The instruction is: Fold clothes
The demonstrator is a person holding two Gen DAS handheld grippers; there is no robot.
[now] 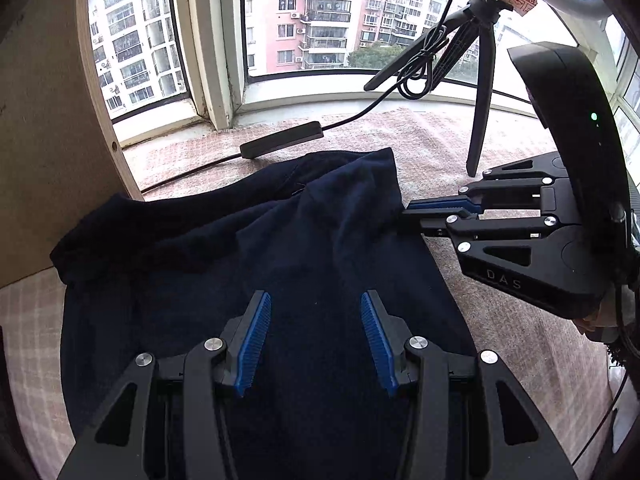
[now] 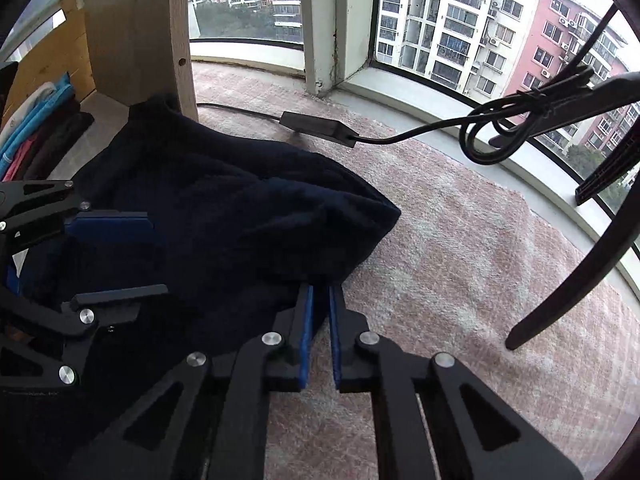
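Note:
A navy garment (image 1: 280, 248) lies rumpled on a pink-white woven mat (image 1: 500, 320), with a fold bunched up toward the window. My left gripper (image 1: 315, 296) hovers over the garment's near part, open, with nothing pinched between its blue pads. It also shows in the right wrist view as the left gripper (image 2: 156, 256), jaws apart above the cloth. My right gripper (image 2: 320, 292) sits at the garment's (image 2: 240, 216) right edge, its pads almost together on the cloth's rim. From the left wrist view, the right gripper (image 1: 406, 216) nips the corner of the raised fold.
A black tripod (image 1: 480, 92) stands on the mat at the right. Its cable and an adapter box (image 1: 282, 144) lie behind the garment. A wooden panel (image 1: 48, 120) rises on the left. Folded clothes (image 2: 36, 128) are stacked on its shelf. Windows curve around the back.

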